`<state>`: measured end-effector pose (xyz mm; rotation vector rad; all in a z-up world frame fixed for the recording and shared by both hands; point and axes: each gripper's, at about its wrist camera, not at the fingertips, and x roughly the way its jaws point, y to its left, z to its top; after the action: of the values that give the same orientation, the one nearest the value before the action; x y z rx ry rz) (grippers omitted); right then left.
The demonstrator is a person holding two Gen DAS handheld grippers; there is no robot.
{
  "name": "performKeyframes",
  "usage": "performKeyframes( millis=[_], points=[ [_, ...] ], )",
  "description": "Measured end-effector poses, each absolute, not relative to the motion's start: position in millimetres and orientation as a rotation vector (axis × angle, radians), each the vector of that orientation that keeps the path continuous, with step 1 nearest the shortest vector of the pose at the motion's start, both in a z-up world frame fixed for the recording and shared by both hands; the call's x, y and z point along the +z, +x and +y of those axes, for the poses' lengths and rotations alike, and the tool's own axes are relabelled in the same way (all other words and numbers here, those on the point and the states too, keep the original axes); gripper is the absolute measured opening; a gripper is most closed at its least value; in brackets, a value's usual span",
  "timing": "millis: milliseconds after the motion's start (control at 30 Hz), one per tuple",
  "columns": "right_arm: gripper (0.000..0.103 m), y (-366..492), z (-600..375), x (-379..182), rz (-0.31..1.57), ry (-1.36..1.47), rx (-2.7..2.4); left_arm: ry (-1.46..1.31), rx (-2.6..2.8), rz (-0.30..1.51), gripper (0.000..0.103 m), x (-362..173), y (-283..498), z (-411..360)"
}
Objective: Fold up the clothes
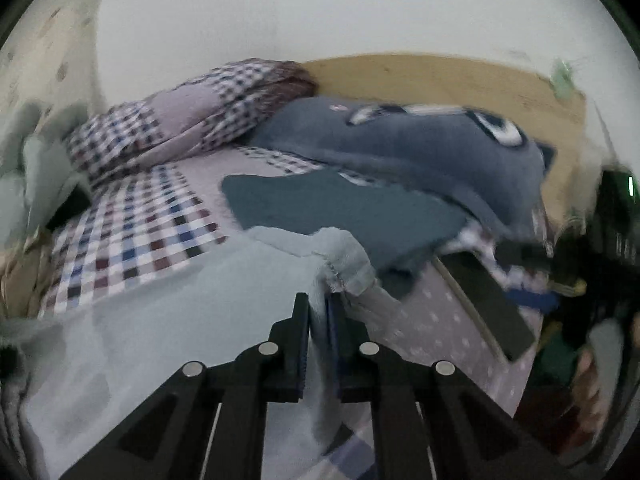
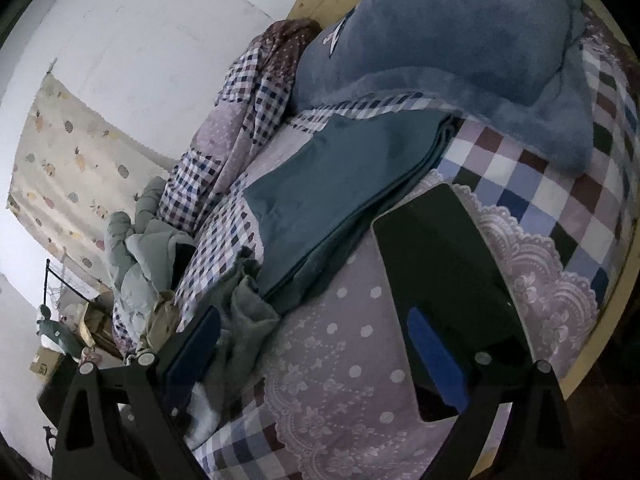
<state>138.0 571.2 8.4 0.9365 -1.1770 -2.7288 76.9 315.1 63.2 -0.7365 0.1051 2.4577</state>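
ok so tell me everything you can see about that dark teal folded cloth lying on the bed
The teal cloth is a plain, matte, soft-looking fabric folded flat into a rough rectangle, with stacked layers showing along its near edge. It lies on the checked bedspread, in front of a blue plush cushion. A black flat slab lies just beside its near corner, and a crumpled grey-green garment touches its lower end. Neither claw touches it.

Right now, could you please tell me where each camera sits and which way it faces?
Left wrist: rides the left hand-held gripper, angled down over the bed; its jaws are shut on a pale blue garment.
Right wrist: rides the right hand-held gripper, angled down at the bedspread; its jaws are open, holding nothing.
Both show the folded teal cloth and blue plush toy.
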Motion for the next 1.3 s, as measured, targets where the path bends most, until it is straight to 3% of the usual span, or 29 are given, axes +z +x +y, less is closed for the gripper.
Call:
performKeyframes(
  millis=[133,567,600,667,867,1067,1300],
  points=[
    [0.097,131,559,9,-1.122,0.925,-2.698,-0.763,2.475,-0.027,0.009,70,63,289],
    [0.095,74,510,-12,-1.053,0.967,-2.473,-0.720,2.462,-0.062,0.009,89,70,275],
    [0.093,69,507,-14,-1.050,0.982,-2.462,-0.720,2.457,-0.055,0.009,89,70,276],
    [0.078,60,502,-20,-1.045,1.011,-2.437,-0.729,2.437,-0.017,0.009,86,74,283],
    [0.044,51,502,-25,-1.128,1.012,-2.320,-0.734,2.405,0.248,0.010,65,103,318],
    [0.037,59,494,-3,-1.061,0.890,-2.271,-0.749,2.535,0.331,0.045,53,105,329],
    [0.037,65,475,10,-0.935,0.851,-2.267,-0.792,2.525,0.197,0.047,50,105,318]
  ],
)
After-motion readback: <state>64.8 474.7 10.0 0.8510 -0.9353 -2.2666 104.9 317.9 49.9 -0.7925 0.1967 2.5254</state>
